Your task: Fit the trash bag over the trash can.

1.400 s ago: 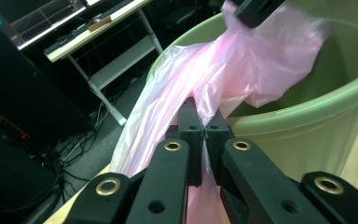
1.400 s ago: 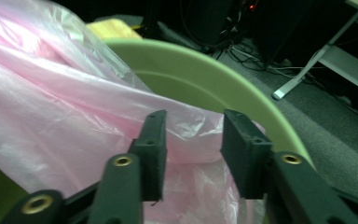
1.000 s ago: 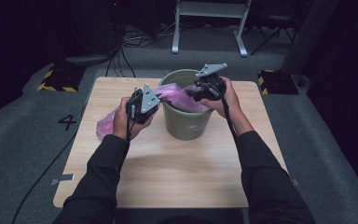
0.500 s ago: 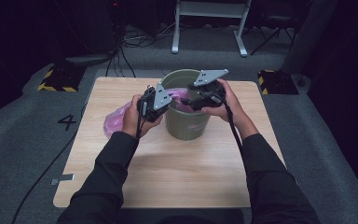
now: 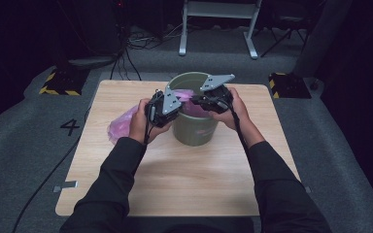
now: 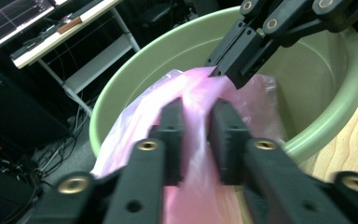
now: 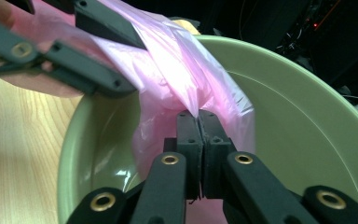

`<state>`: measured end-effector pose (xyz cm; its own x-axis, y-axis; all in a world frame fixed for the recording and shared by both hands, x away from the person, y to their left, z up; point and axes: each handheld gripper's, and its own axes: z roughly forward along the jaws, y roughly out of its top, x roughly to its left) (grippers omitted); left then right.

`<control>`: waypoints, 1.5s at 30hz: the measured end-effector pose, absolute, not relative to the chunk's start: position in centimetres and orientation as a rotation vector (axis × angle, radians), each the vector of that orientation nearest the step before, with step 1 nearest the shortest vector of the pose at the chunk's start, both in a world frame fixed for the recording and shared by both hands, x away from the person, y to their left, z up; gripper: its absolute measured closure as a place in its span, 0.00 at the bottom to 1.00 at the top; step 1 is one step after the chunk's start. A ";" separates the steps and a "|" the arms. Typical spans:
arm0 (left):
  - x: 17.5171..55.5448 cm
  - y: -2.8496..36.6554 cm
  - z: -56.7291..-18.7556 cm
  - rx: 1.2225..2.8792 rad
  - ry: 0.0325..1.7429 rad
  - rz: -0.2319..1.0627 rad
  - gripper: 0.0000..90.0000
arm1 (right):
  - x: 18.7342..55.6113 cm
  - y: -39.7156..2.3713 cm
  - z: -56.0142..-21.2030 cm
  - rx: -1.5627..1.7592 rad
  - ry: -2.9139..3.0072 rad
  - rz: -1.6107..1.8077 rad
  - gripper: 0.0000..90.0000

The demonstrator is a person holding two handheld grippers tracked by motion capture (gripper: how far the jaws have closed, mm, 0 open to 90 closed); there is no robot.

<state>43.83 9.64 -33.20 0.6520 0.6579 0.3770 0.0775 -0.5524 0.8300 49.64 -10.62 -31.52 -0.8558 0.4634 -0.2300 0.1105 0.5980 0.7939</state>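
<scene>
The pink plastic bag (image 5: 126,124) is lying half in and half out of the green bucket (image 5: 194,131): one end is hanging inside the mouth, the middle is draping over the rim on the person's left, and the rest is trailing down onto the wooden table (image 5: 175,179) beside the bucket.

The right gripper (image 7: 196,122) is pinching a fold of the bag just inside the bucket, its jaws pressed together on the thin film after just having been closing. The left gripper (image 6: 196,122) is sitting over the rim with the bag running between its jaws, and these have just been opening; in the left gripper view a gap is showing between the pads with pink film in it (whether either pad is pressing on the plastic I cannot tell, but it looks like a loosened hold, not a clamp).

Both hands are hovering close together over the near-left side of the bucket, on the middle of the table.

Judging by how things lie, the bagging of the bucket is only getting started: one end is inside, but the bag is bunched rather than spread, and nothing is folded over the rim all round. Opening the mouth, lining the inside and pulling in the tail from the table are all remaining.
</scene>
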 end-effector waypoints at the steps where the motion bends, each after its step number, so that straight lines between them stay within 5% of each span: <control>1: 43.8 9.6 -33.2 2.034 0.584 0.876 0.72 | 49.7 -10.8 -31.6 0.471 2.407 1.165 1.00; 5: 43.2 9.9 -33.0 2.012 0.701 0.928 0.41 | 50.0 -11.5 -31.6 0.527 2.380 1.163 1.00; 12: 41.8 13.2 -32.6 1.990 0.763 0.919 0.27 | 50.5 -13.2 -31.6 0.542 2.367 1.169 1.00; 28: 40.2 20.2 -34.3 1.897 0.881 0.864 0.23 | 51.3 -16.8 -31.8 0.623 2.358 1.176 0.99; 33: 40.5 21.5 -35.0 1.873 0.869 0.742 0.22 | 51.4 -17.2 -32.1 0.633 2.361 1.154 0.99; 42: 42.5 19.5 -36.8 1.973 0.788 0.621 0.35 | 51.6 -17.9 -32.5 0.662 2.327 1.181 0.98; 45: 42.8 18.7 -36.9 2.001 0.782 0.655 0.54 | 51.6 -17.9 -32.5 0.655 2.326 1.186 0.98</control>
<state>42.80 18.74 -36.88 0.6648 0.7316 0.1507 0.2760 -0.4280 0.8606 51.57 -17.94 -32.54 -0.7880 0.5910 -0.1724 0.2077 0.5189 0.8292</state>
